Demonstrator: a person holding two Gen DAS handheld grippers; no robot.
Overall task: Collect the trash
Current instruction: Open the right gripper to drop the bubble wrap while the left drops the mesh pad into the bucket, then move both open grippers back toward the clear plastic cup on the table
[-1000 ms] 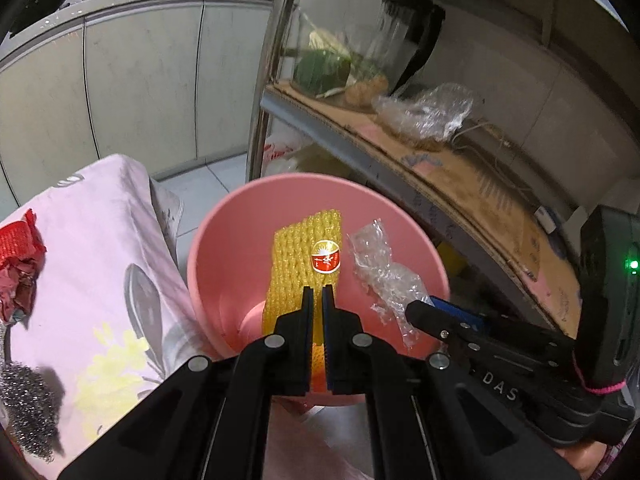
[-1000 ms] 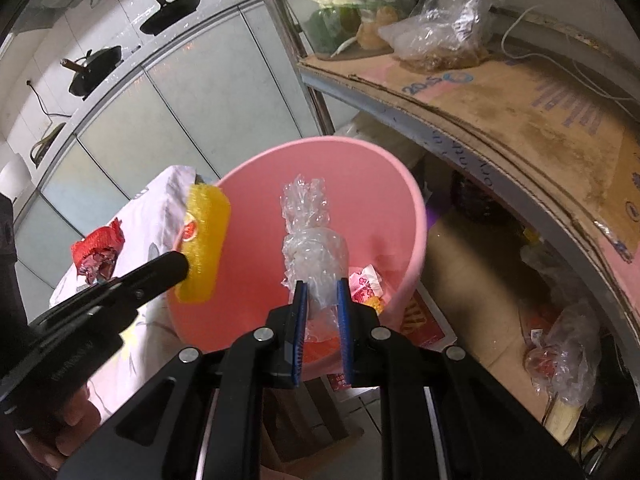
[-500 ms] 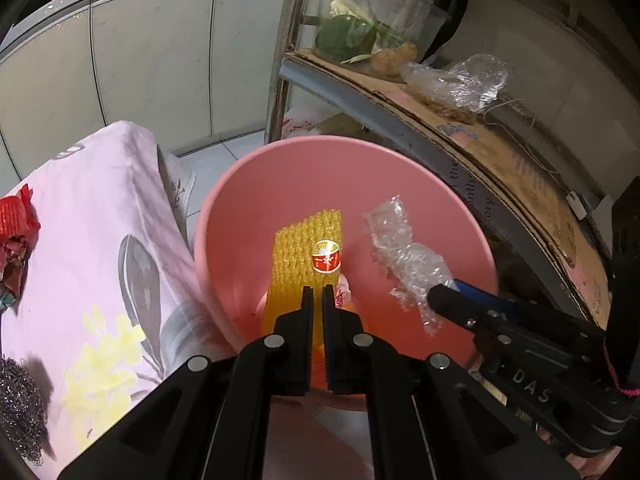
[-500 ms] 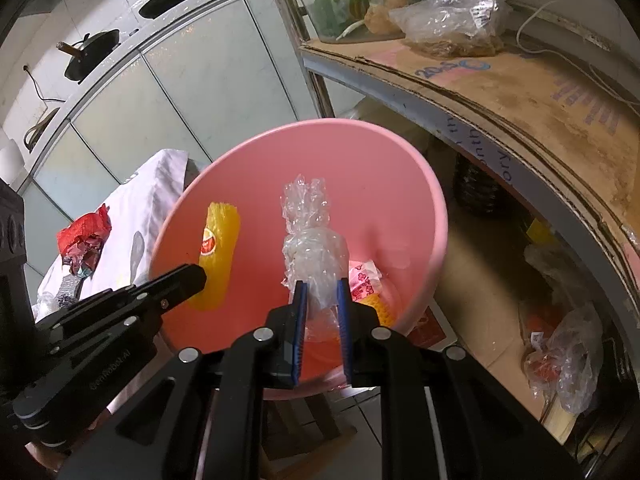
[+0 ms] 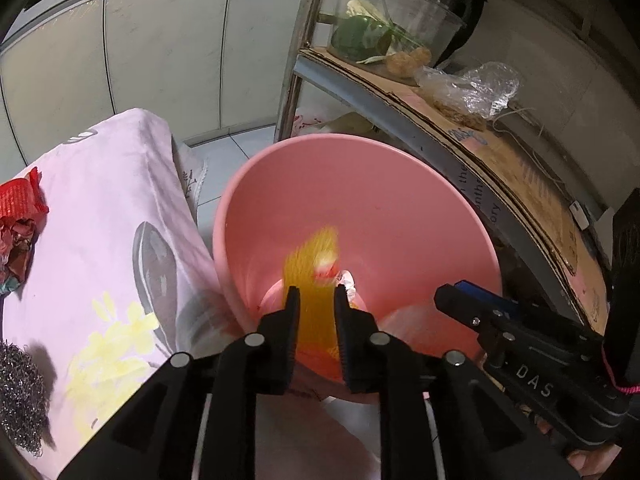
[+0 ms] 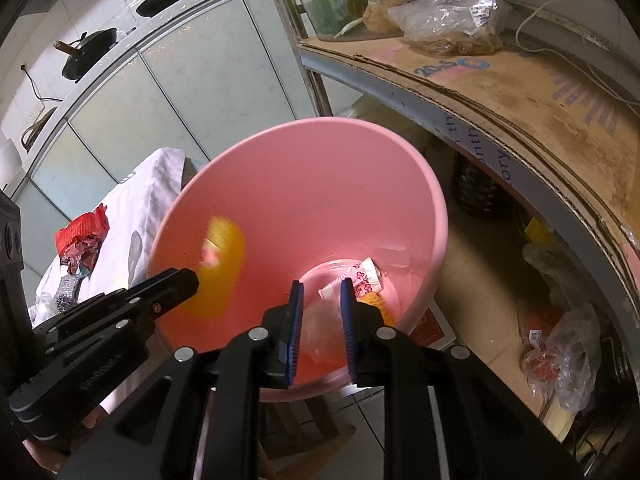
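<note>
A pink bin stands below both grippers. My left gripper hangs over its near rim, its jaws opening. The yellow foam net is a blurred streak dropping free between and beyond the pads. In the right wrist view that net falls just past the left gripper. My right gripper is over the bin too, jaws opening. A clear plastic wrapper shows as a faint blur between them, loose. The right gripper also shows in the left wrist view.
A white flowered wrapper lies in the bin's bottom. Left of the bin a pink floral cloth carries a red wrapper and a steel scourer. A cardboard-lined shelf runs close on the right, with bags beneath.
Both grippers' jaws have parted. The yellow net and the clear plastic wrapper, held before, have come loose and now blur downward into the pink bin. The left gripper sank slightly.
</note>
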